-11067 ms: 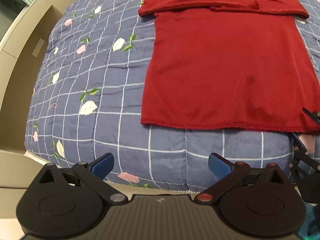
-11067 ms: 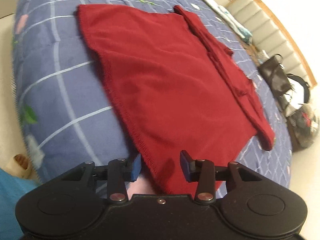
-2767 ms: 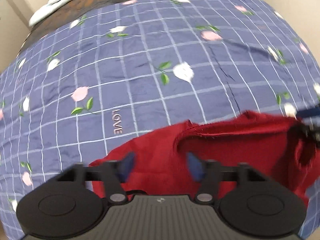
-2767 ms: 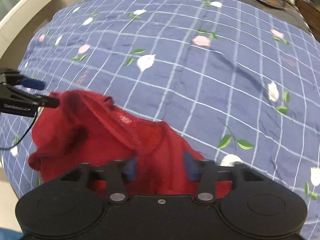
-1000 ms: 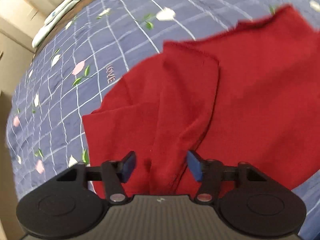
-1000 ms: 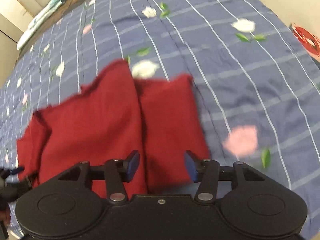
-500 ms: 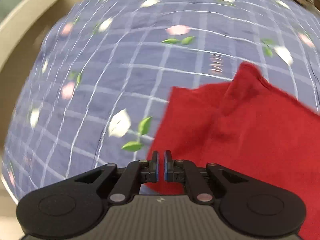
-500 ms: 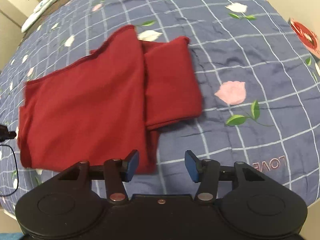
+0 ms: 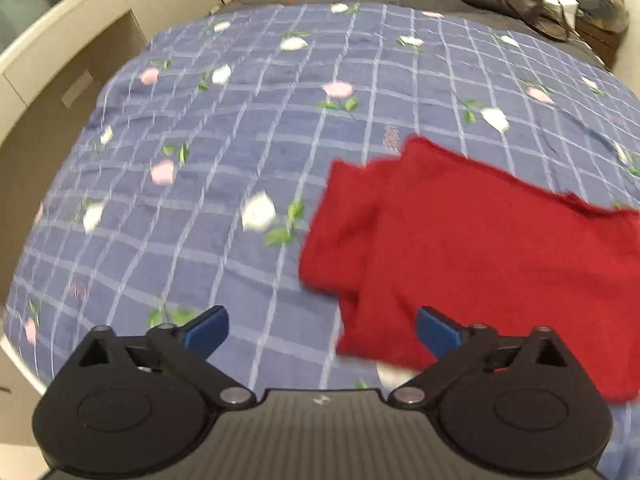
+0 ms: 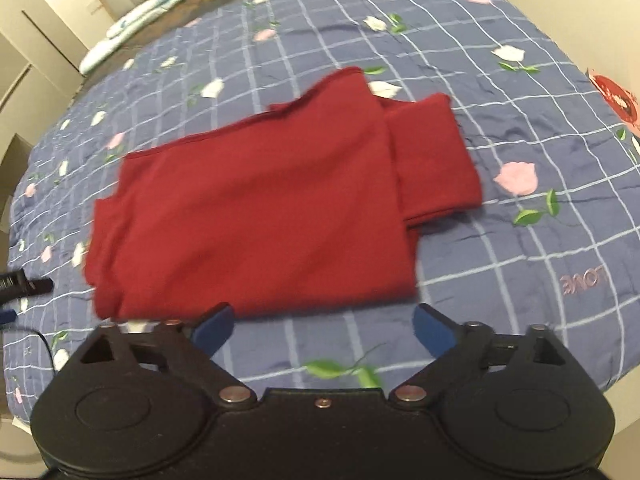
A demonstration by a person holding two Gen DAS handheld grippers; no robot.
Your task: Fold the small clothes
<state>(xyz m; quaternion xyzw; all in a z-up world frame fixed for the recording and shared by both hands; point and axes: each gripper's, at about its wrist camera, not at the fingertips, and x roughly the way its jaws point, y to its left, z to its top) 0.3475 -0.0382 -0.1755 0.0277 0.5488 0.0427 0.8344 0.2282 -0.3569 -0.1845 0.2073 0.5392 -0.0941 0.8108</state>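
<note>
Red shirt (image 10: pixel 256 208) folded on bed (image 10: pixel 520 80), one layer sticking out. Left hand-held gripper (image 9: pixel 322 330) and right hand-held gripper (image 10: pixel 322 328) both open, empty. Advice: tuck protruding part, align edges gently.

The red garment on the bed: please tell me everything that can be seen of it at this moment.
The red garment is a dark red, soft-looking knit top, folded into a rough rectangle. It lies flat on the blue checked floral bedspread. A narrower folded part, probably the sleeves, sticks out from under the top layer on one side. A stitched hem runs along the far edge. Neither the left gripper nor the right gripper holds it; both are open.
</note>
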